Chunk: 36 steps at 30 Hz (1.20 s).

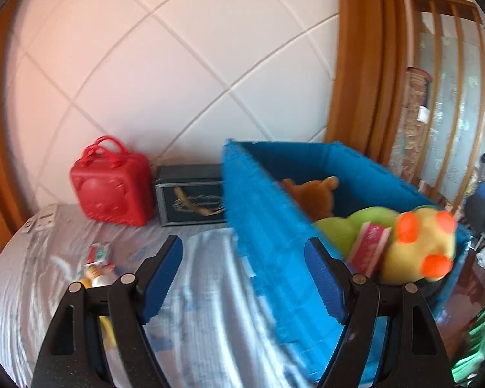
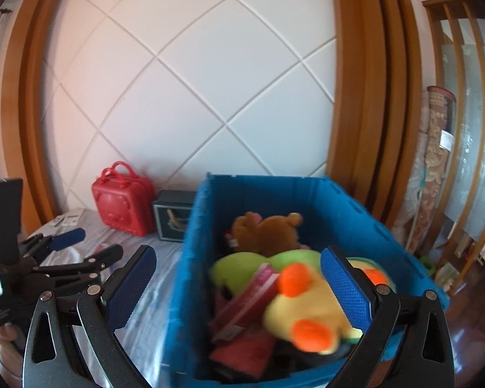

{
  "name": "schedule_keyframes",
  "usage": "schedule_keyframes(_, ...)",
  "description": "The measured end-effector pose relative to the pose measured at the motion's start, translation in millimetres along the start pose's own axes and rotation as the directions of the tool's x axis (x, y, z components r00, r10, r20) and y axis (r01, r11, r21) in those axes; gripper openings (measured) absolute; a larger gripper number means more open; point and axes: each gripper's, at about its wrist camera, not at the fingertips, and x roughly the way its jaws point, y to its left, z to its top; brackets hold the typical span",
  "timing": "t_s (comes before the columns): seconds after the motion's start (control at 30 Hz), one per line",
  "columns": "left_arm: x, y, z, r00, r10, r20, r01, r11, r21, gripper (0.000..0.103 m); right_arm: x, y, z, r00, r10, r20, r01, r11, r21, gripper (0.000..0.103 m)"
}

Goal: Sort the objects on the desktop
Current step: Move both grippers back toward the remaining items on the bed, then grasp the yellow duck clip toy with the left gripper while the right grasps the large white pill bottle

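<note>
Left gripper (image 1: 244,278) and right gripper (image 2: 239,284) fingers apart, empty. Blue bin (image 2: 190,278) beyond fingertips. Red packet (image 1: 368,249) lettering unreadable.

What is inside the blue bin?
The blue bin holds a brown plush, a green plush, a yellow-orange plush and a red box. Anything beneath them is covered.
</note>
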Motion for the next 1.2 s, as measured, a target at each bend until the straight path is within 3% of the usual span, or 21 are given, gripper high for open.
schedule_keyframes(0.13,5,64,-16,0.996,0.08,-0.051,-0.082,0.996,-0.046,0.077,18,60,6,0.998,0.065,-0.028,-0.066,0.997,-0.042,0.103)
schedule_keyframes(0.3,20,143,-45,0.975,0.183,-0.122,-0.194,0.977,-0.088,0.077,49,123,0,0.989,0.115,-0.091,-0.122,0.989,-0.08,0.103)
schedule_keyframes(0.43,36,199,-77,0.945,0.249,-0.213,-0.277,0.954,-0.114,0.077,82,162,-10,0.977,0.151,-0.149,-0.168,0.98,-0.109,0.103)
schedule_keyframes(0.53,54,241,-107,0.904,0.297,-0.307,-0.354,0.923,-0.149,0.077,115,184,-22,0.961,0.185,-0.207,-0.211,0.971,-0.112,0.103)
schedule_keyframes(0.7,88,291,-151,0.851,0.304,-0.429,-0.413,0.891,-0.188,0.077,190,213,-47,0.915,0.212,-0.343,-0.261,0.96,-0.103,0.103)
schedule_keyframes(0.87,129,337,-181,0.814,0.283,-0.507,-0.465,0.84,-0.278,0.077,261,233,-81,0.864,0.184,-0.468,-0.277,0.951,-0.137,0.103)
schedule_keyframes(0.97,153,352,-186,0.797,0.307,-0.52,-0.494,0.827,-0.269,0.077,303,242,-103,0.826,0.174,-0.536,-0.285,0.95,-0.13,0.103)
schedule_keyframes(1.0,163,356,-184,0.793,0.314,-0.522,-0.5,0.825,-0.263,0.077,314,242,-108,0.815,0.173,-0.552,-0.284,0.951,-0.121,0.103)
schedule_keyframes(1.13,199,357,-174,0.815,0.28,-0.508,-0.458,0.848,-0.267,0.078,357,241,-131,0.768,0.186,-0.613,-0.281,0.958,-0.062,0.103)
schedule_keyframes(1.2,226,354,-174,0.803,0.271,-0.531,-0.445,0.865,-0.231,0.077,369,237,-136,0.76,0.189,-0.622,-0.27,0.962,-0.037,0.103)
